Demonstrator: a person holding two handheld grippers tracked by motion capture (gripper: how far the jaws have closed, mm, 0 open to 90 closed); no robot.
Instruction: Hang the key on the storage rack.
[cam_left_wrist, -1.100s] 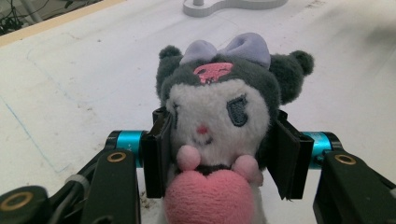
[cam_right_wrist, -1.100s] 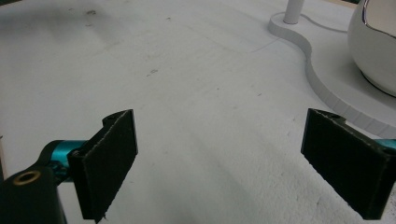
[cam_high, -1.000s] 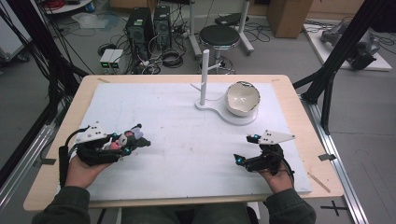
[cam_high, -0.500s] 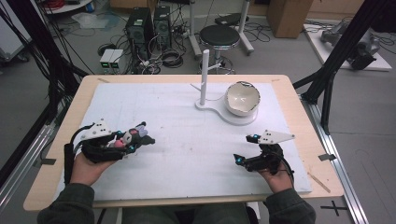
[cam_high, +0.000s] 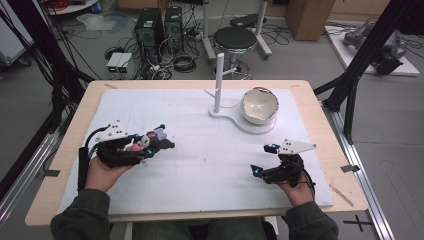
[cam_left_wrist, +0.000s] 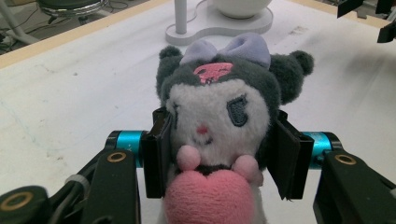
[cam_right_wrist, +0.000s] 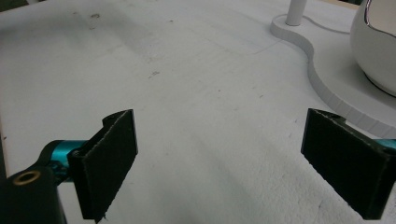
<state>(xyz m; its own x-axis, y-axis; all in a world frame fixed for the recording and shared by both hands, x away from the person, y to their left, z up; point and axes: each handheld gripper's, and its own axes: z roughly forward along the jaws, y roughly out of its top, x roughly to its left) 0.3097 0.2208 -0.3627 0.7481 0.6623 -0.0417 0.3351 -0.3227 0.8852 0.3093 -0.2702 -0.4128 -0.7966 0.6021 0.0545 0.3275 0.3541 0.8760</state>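
A: Where's the plush toy (cam_left_wrist: 217, 116)?
B: Clamped in the left tongs (cam_high: 150, 145), over the worktop's (cam_high: 200, 165) left half, near its left edge.
A: The right tongs (cam_high: 261, 160)?
B: Spread wide, empty, near the right front edge; bare mat lies between them.

In the left gripper view, the plush toy (cam_left_wrist: 219, 112) is cut off at the bottom edge, so its legs and the lower part of its pink heart (cam_left_wrist: 208, 198) cannot be seen. The pads of the left claw (cam_left_wrist: 223, 154) cover the sides of its face. The white bowl (cam_left_wrist: 243, 7) is cut off at the top edge. In the right gripper view, the bowl runs off the right edge. In the high view, the toy's face is too small to make out.
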